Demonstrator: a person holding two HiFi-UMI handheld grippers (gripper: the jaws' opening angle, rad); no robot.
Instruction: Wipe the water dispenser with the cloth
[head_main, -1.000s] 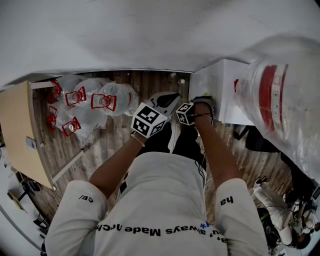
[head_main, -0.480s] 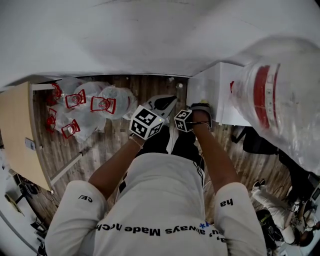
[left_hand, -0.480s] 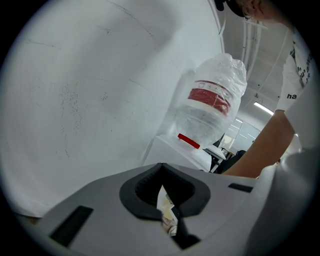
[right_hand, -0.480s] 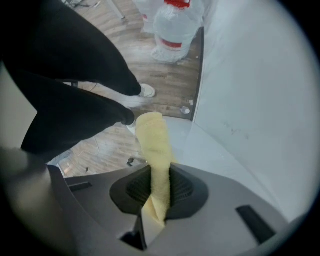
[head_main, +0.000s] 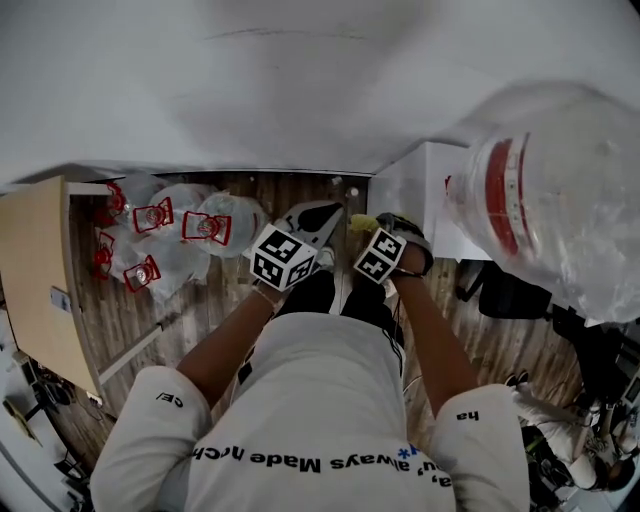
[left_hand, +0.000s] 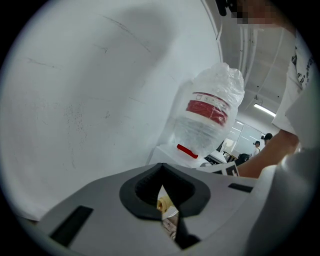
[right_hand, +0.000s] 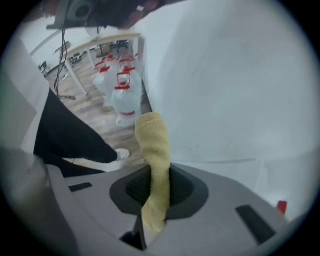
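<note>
Right gripper: I see its jaws clamped on the yellow cloth, which runs up between them and stands out past the tips as a folded strip.
Cloth position: in the head view it sits at the front of the right gripper, just beside the left edge of the white water dispenser (I cannot tell whether it touches the cabinet).
Left gripper: the jaws are drawn together with nothing held. Only a thin slit shows between them, with a yellowish scrap visible beyond it.
Left gripper position: it is held near the white wall, to the left of the right gripper. In the head view, the two marker cubes sit side by side in front of the person's chest.
Bottle on dispenser: a large clear water bottle with a red band, wrapped in thin plastic, stands on the dispenser top. A small red tab shows just below it.
Floor: on the wood-pattern floor, a cluster of spare bottles with red handles sits against the wall, well apart from the dispenser.
Table: a light wooden table stands at the far left, beside those bottles.
Person: black trousers and a white shoe show in the right gripper view, left of the cloth.
</note>
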